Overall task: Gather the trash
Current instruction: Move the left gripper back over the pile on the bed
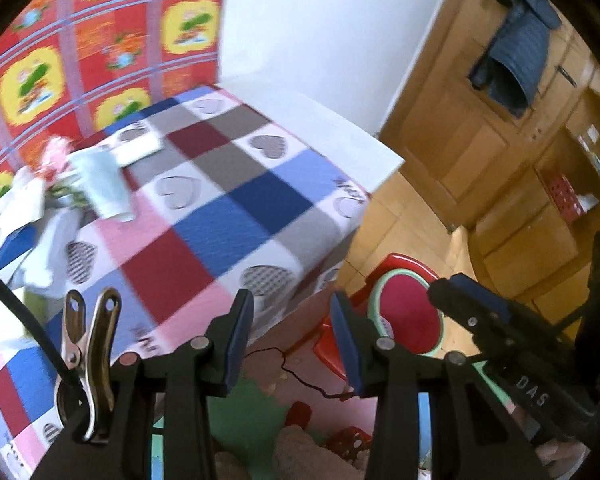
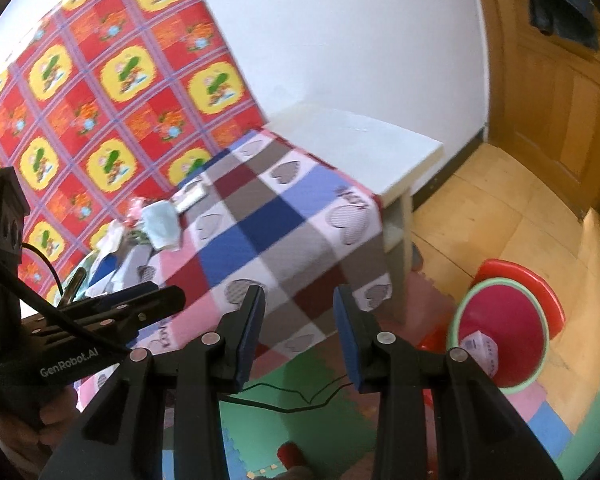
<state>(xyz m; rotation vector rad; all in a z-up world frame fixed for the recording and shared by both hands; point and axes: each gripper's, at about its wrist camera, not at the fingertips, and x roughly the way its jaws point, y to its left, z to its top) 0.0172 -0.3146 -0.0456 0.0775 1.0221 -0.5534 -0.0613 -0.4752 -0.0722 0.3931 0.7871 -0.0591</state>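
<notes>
Left gripper (image 1: 293,334) and right gripper (image 2: 300,334): jaws wide apart, nothing between them, both above floor just off checked table (image 2: 300,216) front edge. Red bin (image 2: 504,340) on floor right of table, crumpled paper (image 2: 482,350) inside. Pale cup (image 1: 100,184) and blurred clutter at table's far left.

A round bin (image 2: 500,344) stands on the floor beside the table; it is dark red inside with a light green rim. One crumpled white paper (image 2: 482,350) with small print lies in it, against the near wall. More white papers (image 1: 24,200) lie crumpled in a heap on the table's far left side.
</notes>
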